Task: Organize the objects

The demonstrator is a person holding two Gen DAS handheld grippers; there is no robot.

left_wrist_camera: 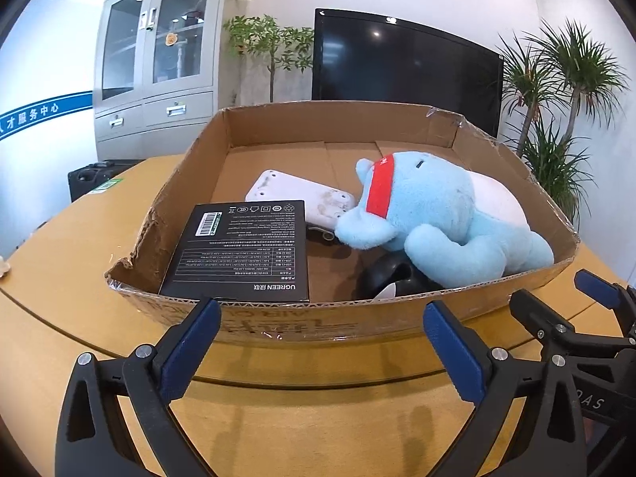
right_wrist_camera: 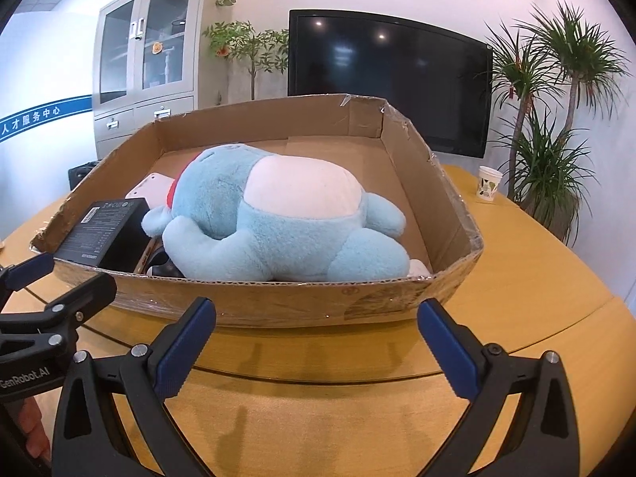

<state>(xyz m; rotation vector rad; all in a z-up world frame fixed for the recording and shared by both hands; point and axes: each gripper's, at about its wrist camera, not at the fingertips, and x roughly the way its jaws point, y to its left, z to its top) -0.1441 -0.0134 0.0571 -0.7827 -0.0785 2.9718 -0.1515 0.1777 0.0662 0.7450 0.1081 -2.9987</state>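
Both grippers, left (left_wrist_camera: 322, 318) and right (right_wrist_camera: 316, 316), hover released and empty over a wooden table (right_wrist_camera: 536, 278), just short of a shallow cardboard box (left_wrist_camera: 338, 318). Inside lie a blue plush toy (right_wrist_camera: 278, 214), a black carton (left_wrist_camera: 242, 250) and a white device (left_wrist_camera: 298, 194).

Black box (left_wrist_camera: 238, 254), tray's 8 o'clock corner: "UGREEN"; blue wall stripe (left_wrist_camera: 43, 113), 9 o'clock: "才服务中心"; left gripper (right_wrist_camera: 31, 282) body, right view's 8 o'clock: "GenRobot.AI".
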